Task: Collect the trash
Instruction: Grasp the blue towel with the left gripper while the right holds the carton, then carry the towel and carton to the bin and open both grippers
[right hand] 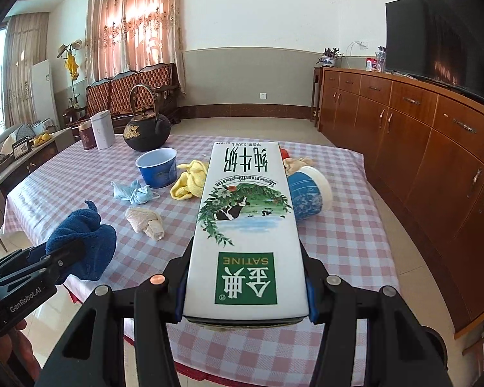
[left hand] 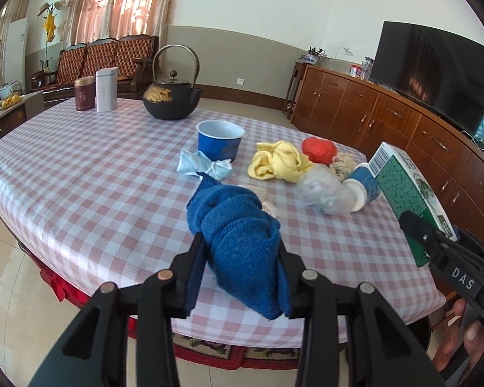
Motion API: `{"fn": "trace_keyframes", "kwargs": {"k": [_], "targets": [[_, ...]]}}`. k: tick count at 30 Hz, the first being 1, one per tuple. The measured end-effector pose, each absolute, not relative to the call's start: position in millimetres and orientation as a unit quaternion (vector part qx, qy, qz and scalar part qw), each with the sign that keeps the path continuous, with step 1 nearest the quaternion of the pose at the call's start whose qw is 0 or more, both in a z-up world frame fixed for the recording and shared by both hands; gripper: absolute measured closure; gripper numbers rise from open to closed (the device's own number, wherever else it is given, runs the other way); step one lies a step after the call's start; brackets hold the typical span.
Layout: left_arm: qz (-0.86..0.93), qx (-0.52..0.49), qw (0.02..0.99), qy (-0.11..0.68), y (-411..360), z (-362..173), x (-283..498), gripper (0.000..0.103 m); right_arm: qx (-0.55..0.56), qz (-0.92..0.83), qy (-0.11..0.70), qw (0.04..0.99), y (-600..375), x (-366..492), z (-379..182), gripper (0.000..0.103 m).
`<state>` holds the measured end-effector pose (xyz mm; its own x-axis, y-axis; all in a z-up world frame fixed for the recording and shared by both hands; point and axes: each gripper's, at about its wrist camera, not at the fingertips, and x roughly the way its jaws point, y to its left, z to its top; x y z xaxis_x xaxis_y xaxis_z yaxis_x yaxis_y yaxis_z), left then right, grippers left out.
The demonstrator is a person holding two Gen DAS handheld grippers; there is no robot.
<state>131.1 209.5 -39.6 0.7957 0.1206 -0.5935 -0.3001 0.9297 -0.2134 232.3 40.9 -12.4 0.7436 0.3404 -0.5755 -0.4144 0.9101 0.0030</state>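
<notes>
Above the checked table (left hand: 80, 167), the left gripper (left hand: 242, 258) is clamping a blue cloth (left hand: 238, 235) while the right gripper (right hand: 245, 277) is gripping a milk carton (right hand: 247, 225); both loads are best carried level and clear of the remaining litter, pinched firmly.

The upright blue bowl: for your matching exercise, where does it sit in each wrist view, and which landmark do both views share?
Left wrist view: the blue bowl stands upper centre on the checked tablecloth, behind the crumpled light-blue mask.
Right wrist view: the blue bowl is left of centre, left of the held milk carton.
Shared landmark: the black teapot, just beyond the bowl in both.
</notes>
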Motion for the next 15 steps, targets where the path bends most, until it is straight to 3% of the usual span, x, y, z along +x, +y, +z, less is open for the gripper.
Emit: {"fn": "trace_keyframes", "kwargs": {"k": [15], "targets": [[0.033,-0.114,0.950,0.289,133.6,-12.2,117.1,0.063,-0.037,0.127,0.282,0.950,-65.0,193.1,13.6,0.048]]}}
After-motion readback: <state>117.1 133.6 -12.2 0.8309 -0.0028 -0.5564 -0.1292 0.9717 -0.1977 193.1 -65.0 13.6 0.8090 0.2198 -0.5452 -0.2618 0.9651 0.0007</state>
